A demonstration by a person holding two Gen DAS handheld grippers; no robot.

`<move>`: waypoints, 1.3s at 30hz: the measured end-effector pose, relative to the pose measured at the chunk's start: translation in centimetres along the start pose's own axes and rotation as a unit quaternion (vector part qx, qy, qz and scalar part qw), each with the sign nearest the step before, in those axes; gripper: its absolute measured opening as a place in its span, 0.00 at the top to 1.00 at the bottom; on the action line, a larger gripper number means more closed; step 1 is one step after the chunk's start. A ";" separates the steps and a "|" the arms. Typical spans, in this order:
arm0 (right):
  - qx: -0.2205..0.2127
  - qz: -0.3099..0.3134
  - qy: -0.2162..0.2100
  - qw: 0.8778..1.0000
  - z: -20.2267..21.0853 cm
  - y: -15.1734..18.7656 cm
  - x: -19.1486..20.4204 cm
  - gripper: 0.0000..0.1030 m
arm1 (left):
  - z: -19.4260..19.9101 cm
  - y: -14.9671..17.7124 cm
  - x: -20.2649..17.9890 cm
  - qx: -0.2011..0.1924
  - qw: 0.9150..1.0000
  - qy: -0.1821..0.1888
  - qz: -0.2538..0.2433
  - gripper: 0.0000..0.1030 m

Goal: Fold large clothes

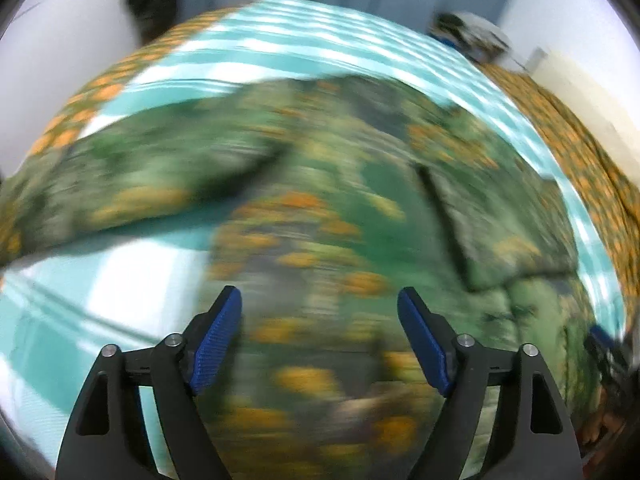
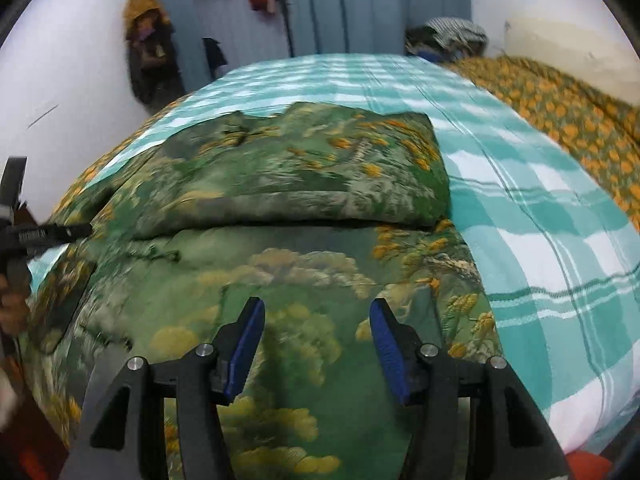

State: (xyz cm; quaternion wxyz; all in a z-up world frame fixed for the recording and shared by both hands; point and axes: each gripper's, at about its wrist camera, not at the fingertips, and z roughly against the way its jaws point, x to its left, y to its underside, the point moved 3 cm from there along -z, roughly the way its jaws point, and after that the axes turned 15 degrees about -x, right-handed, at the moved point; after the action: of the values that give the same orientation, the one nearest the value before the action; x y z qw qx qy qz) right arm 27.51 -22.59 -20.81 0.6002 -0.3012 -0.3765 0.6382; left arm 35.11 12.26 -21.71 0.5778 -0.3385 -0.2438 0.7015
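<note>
Green landscape-printed garment (image 2: 280, 264), a large soft cloth with orange blossoms and pale clouds, lies spread on the teal-and-white checked bedsheet (image 2: 552, 248), its far part already folded over into a thick flap (image 2: 304, 168). Nearest, the right gripper (image 2: 316, 340) hangs over the near half with its ribbed blue pads (image 2: 386, 348) partly apart and nothing between them. The left gripper (image 1: 320, 336) stands wide and empty over the same cloth, its view heavily blurred.

With neither gripper gripping, the slippery-looking fabric could slump and the flap edge slide askew. A pinch taken too deep might gather both layers or the sheet beneath, dragging the fold open. An orange-flowered quilt (image 2: 568, 128) bunched at the far right could snag a swinging hem.
</note>
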 end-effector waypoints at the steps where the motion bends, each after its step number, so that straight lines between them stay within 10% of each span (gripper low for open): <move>1: 0.001 0.001 0.000 1.000 -0.2 -0.1 0.2 0.46 | 0.2 -0.4 1.7 -0.005 1.000 -0.017 0.015 0.20; 10: 0.011 0.017 -0.001 1.000 0.0 1.4 1.9 0.46 | 0.8 -2.0 19.0 -0.046 0.964 -0.149 0.213 0.19; 18: 0.021 0.021 0.006 1.000 -0.6 2.1 2.1 0.46 | -1.4 -1.2 28.6 -0.054 0.900 -0.174 0.396 0.17; 20: 0.021 0.023 0.007 0.999 -0.7 2.2 2.2 0.46 | -1.5 -0.9 29.6 -0.064 0.883 -0.186 0.425 0.20; 22: 0.022 0.021 0.005 1.000 -0.7 2.2 2.1 0.45 | -1.4 -0.8 30.1 -0.070 0.876 -0.198 0.434 0.48; 25: 0.025 0.014 0.001 1.000 -0.9 2.3 1.8 0.45 | -1.5 -1.1 29.8 -0.066 0.891 -0.201 0.402 0.88; 33: 0.026 0.011 0.002 1.000 -1.1 2.3 1.9 0.44 | 1.8 -7.7 20.3 -0.127 0.953 -0.249 0.115 0.92; 39: 0.024 0.008 0.003 1.000 -1.1 2.4 1.8 0.44 | 4.6 -9.4 4.2 -0.203 0.950 -0.179 -0.155 0.92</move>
State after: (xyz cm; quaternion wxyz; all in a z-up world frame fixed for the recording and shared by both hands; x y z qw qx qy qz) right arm 26.96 -20.63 -23.26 0.6035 -0.2913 -0.3570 0.6508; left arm 37.28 18.55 -12.68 0.5452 -0.2760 -0.5298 0.5881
